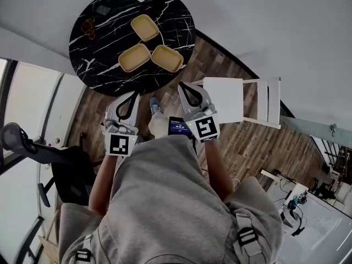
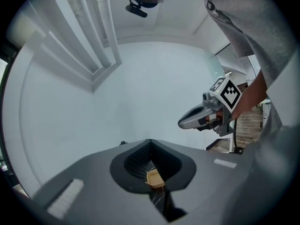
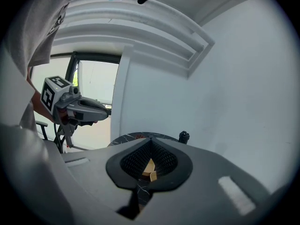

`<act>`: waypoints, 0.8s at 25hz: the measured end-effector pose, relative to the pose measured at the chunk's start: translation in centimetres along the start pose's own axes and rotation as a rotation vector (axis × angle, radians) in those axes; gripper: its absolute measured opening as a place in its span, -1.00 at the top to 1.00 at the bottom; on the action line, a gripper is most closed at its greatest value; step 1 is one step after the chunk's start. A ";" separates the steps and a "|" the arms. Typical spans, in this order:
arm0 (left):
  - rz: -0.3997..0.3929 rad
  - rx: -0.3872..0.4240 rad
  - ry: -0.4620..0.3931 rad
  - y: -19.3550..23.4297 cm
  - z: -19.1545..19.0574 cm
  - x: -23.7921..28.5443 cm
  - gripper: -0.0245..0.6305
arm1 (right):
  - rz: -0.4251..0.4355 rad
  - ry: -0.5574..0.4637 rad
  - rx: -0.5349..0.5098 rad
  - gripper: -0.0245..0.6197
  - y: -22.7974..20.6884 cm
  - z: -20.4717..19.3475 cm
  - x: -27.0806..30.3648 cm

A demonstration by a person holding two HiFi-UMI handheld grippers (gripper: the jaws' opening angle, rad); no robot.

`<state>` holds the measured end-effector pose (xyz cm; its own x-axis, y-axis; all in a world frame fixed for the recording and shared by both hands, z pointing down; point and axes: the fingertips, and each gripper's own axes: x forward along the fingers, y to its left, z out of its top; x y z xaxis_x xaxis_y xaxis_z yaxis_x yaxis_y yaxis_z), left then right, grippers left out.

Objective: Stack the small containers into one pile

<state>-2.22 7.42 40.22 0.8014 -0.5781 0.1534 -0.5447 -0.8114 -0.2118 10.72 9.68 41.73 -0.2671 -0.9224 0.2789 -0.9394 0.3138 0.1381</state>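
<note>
Holding both claws near the torso, the person was well short of the round black white-veined marble-look surface [image 1: 110, 43]. Left claw [image 1: 134, 94] was fully closed on nothing. Right claw [image 1: 182, 84] was the same: closed, empty. In each claw's own view the pads met at the tip, with only the distant surface showing past them.

Three shallow tan rectangular containers sat loose on the surface's near half, none nested: far container [image 1: 145, 27], near-left container [image 1: 135, 57], near-right container [image 1: 167, 58]. The near pair sat corner to corner, just beside each other; couldn't tell if they touched.

My read: the step in hand was the approach, with stacking not started. To do it well:
- open the claw before descending, not at the rim
- take the near-right container with the right claw and pinch a long wall, not a corner
- lift clear of the neighbour before traversing
- match angle to the base container first; all three lay at different angles, and a skewed one would likely ride the rim
- pin the base with the left claw; that top looked slick

White chair [image 1: 236, 100] stood off to the right, probably no obstacle.
</note>
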 end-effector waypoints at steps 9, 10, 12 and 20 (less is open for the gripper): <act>0.083 0.005 0.052 3.7 -0.2 6.4 0.93 | 0.099 0.055 -0.072 0.86 -6.5 -2.1 7.4; 0.099 -0.002 0.060 4.1 -0.5 6.8 0.93 | 0.119 0.069 -0.088 0.86 -7.0 -2.5 8.3; 0.131 -0.019 0.081 5.1 -1.1 7.3 0.93 | 0.158 0.119 -0.143 0.83 -7.6 -3.9 10.2; 0.174 -0.075 0.173 7.3 -4.7 7.6 0.93 | 0.360 0.340 -0.271 0.53 -5.0 -12.3 16.0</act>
<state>-1.27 -3.30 44.41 0.6435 -0.7102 0.2856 -0.6925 -0.6991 -0.1781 13.77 -3.85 57.15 -0.4346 -0.6359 0.6377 -0.7010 0.6834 0.2039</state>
